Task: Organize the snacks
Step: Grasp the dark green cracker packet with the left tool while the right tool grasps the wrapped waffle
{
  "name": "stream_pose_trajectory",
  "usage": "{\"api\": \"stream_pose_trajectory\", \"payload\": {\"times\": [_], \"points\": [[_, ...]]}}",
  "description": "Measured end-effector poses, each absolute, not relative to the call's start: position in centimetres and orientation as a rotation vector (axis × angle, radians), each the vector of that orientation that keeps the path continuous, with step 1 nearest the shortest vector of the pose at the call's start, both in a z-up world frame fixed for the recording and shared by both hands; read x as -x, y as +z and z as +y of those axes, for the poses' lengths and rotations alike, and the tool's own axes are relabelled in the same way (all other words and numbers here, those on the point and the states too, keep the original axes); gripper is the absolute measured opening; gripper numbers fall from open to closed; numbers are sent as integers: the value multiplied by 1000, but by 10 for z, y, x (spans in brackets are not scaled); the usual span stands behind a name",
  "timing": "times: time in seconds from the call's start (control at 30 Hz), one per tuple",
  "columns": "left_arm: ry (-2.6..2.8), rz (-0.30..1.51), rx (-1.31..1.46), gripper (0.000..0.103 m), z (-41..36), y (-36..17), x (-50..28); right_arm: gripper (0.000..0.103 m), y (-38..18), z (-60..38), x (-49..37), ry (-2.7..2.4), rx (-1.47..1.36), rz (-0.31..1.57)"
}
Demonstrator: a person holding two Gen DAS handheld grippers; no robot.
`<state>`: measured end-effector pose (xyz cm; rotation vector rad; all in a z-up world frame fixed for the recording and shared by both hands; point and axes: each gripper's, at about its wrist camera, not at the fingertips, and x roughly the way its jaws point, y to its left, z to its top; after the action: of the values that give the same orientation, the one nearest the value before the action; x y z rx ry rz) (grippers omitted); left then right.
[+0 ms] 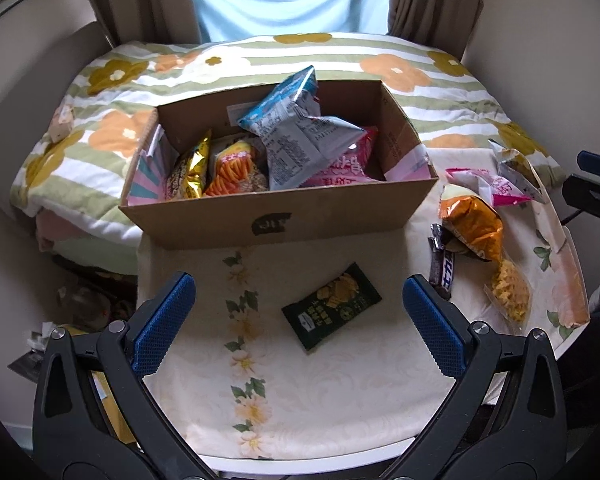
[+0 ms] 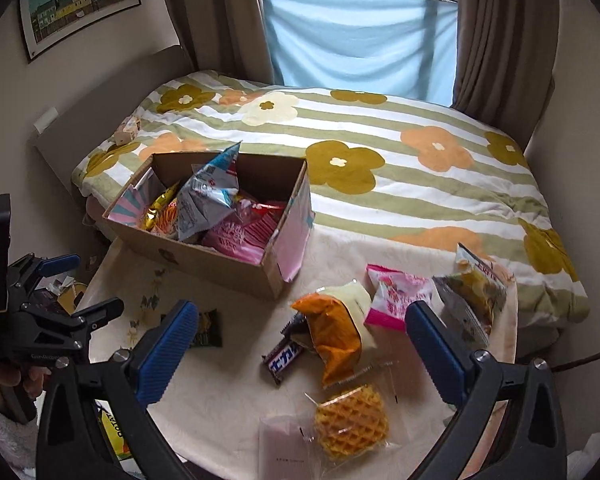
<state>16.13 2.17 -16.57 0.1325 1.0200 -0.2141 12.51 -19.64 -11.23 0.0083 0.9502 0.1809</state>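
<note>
Both claws, the left gripper (image 1: 300,312) and right gripper (image 2: 300,344), gape wide and hold nothing. Beneath the left lies a green packet (image 1: 332,306); behind it, the cardboard box (image 1: 284,220) holds snack bags.

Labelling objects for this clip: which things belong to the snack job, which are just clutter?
Job:
brown cardboard box, part-filled
dark green snack packet
orange crinkled bag
pink-white packet
wrapped waffle
dark chocolate bar
grey-yellow bag

Clutter:
flowered striped bedcover
framed wall picture
brown curtains
</note>
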Motion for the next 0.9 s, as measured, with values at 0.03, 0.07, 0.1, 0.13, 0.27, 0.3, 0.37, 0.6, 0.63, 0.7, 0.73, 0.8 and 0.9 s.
{"api": "stream_pose_trajectory", "payload": {"times": [0.03,0.07,0.1,0.13,0.27,0.3,0.37,0.6,0.63,0.7,0.73,0.8,0.9], "points": [[-223,1022,-136,103,18,-169,-157,103,-117,-201,-118,175,-8,955],[-231,1026,-143,103,14,-172,-153,103,-123,-205,-110,166,-4,957],[-237,1031,-153,103,10,-176,-149,103,-128,-208,-102,155,2,958],[-245,1039,-163,103,7,-181,-147,103,-134,-210,-95,146,6,962],[-287,1064,-212,103,-1,-200,-141,103,-157,-220,-76,108,-35,1002],[-300,1066,-227,103,-2,-204,-142,103,-163,-222,-72,95,-57,1010],[-335,1074,-257,103,-3,-214,-145,103,-173,-226,-67,68,-99,1026],[-487,1127,-405,103,-7,-253,-169,103,-202,-232,-56,-83,-239,1087],[-508,1135,-423,103,-7,-259,-173,103,-205,-232,-55,-104,-267,1091],[-557,1152,-453,103,-7,-270,-180,103,-212,-233,-53,-150,-311,1095],[-581,1161,-464,103,-7,-276,-183,103,-215,-232,-53,-174,-331,1097],[-632,1175,-495,99,-8,-286,-188,103,-220,-232,-52,-213,-362,1098],[-693,1196,-558,88,-9,-299,-193,103,-226,-229,-51,-258,-393,1100]]}}
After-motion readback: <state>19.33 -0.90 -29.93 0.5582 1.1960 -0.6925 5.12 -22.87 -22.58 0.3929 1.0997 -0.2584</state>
